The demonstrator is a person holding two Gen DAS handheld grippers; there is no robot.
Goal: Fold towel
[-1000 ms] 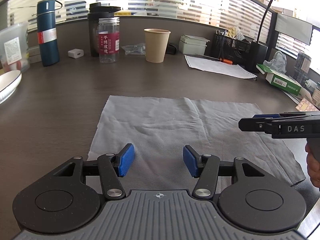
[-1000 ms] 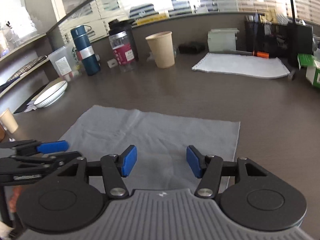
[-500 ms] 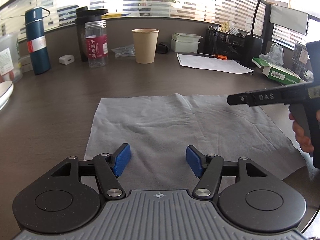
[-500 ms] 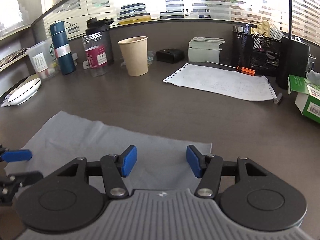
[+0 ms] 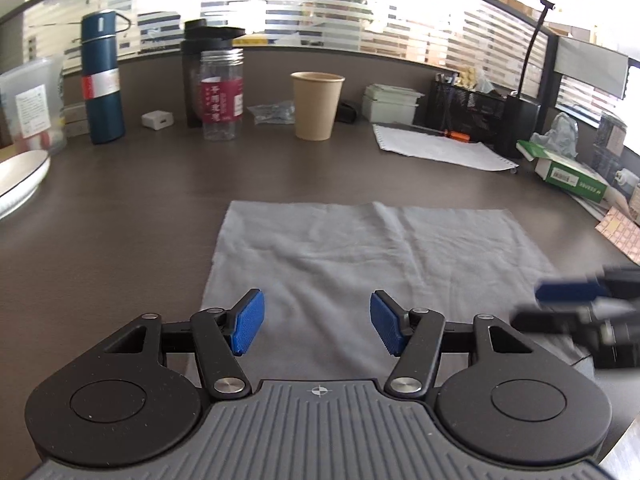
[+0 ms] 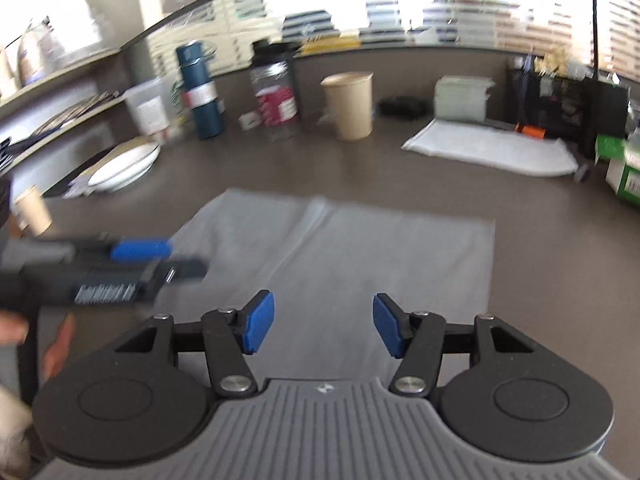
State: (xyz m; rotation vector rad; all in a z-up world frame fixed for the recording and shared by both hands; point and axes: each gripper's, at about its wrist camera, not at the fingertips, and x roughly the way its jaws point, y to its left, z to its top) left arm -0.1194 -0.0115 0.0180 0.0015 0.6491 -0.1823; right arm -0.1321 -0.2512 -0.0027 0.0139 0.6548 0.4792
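A grey towel (image 5: 360, 256) lies flat and spread out on the dark desk, with a slight crease near its far edge; it also shows in the right wrist view (image 6: 352, 256). My left gripper (image 5: 316, 326) is open and empty, hovering over the towel's near left part. My right gripper (image 6: 316, 328) is open and empty over the towel's near right part. The right gripper's fingers (image 5: 572, 292) show blurred at the right of the left wrist view. The left gripper's fingers (image 6: 140, 250) show blurred at the left of the right wrist view.
Along the desk's back stand a blue flask (image 5: 100, 76), a clear jar (image 5: 222, 94), a paper cup (image 5: 316, 106) and a black mesh organiser (image 5: 464, 108). A paper sheet (image 5: 436, 148) lies at back right, a green box (image 5: 568, 172) at right, a white plate (image 5: 20, 178) at left.
The right gripper has swung back left and lowered towards the towel's near right part; its view is motion-blurred. The left gripper has shifted only slightly. Both stay open.
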